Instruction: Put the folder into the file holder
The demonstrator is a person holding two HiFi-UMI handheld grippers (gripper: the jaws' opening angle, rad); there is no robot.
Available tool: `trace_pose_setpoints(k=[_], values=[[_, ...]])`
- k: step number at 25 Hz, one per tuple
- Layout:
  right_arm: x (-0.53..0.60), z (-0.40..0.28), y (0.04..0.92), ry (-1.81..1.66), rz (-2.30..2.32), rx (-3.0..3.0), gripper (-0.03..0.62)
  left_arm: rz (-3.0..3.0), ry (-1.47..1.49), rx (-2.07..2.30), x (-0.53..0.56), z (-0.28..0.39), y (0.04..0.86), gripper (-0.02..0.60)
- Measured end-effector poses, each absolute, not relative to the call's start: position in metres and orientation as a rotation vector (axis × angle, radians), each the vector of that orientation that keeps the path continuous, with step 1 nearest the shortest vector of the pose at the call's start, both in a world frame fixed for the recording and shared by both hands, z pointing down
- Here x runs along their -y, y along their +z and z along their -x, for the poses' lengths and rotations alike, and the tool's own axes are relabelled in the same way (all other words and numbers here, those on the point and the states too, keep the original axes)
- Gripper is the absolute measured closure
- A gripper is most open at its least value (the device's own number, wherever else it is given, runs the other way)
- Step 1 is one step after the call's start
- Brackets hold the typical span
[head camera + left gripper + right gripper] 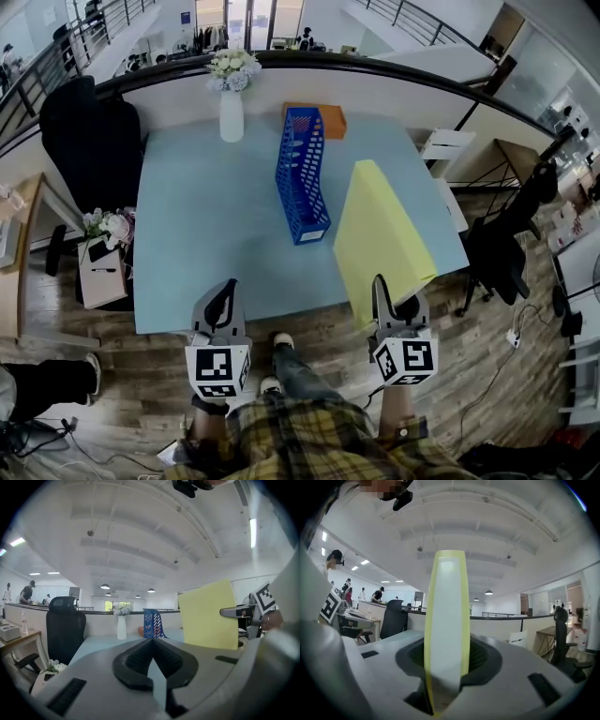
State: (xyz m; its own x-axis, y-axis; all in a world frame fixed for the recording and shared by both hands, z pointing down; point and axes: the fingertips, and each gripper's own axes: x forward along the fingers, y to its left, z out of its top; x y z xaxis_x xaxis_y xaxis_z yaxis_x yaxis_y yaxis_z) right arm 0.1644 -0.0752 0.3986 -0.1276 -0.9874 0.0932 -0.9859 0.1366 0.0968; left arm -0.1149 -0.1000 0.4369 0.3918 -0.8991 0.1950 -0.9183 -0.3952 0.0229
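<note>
While the right claw (392, 300) grips the folder (380, 234) upright over the counter's (206, 234) near edge, the holder (302, 173) stands apart and unfilled; carrying and inserting remain. Left claw (221, 302) is closed, empty.

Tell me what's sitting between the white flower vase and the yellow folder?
The blue file holder stands between them; the head view shows it.

yellow folder (446, 634) upright, edge-on, clamped in right tool (447, 667); black chair (392, 618) behind left.
</note>
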Motion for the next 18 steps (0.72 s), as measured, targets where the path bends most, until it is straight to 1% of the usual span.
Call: trace_pose_setpoints(k=[9, 18], values=[[0.153, -0.19, 0.391, -0.036, -1.963, 2.294, 0.436, -2.517, 0.203, 1.691, 0.173, 0.087, 0.422, 0.586], [0.214, -0.193, 0.389, -0.064, -1.868, 2.383, 0.437, -2.498, 0.221, 1.755, 0.218, 0.068, 0.415, 0.586]])
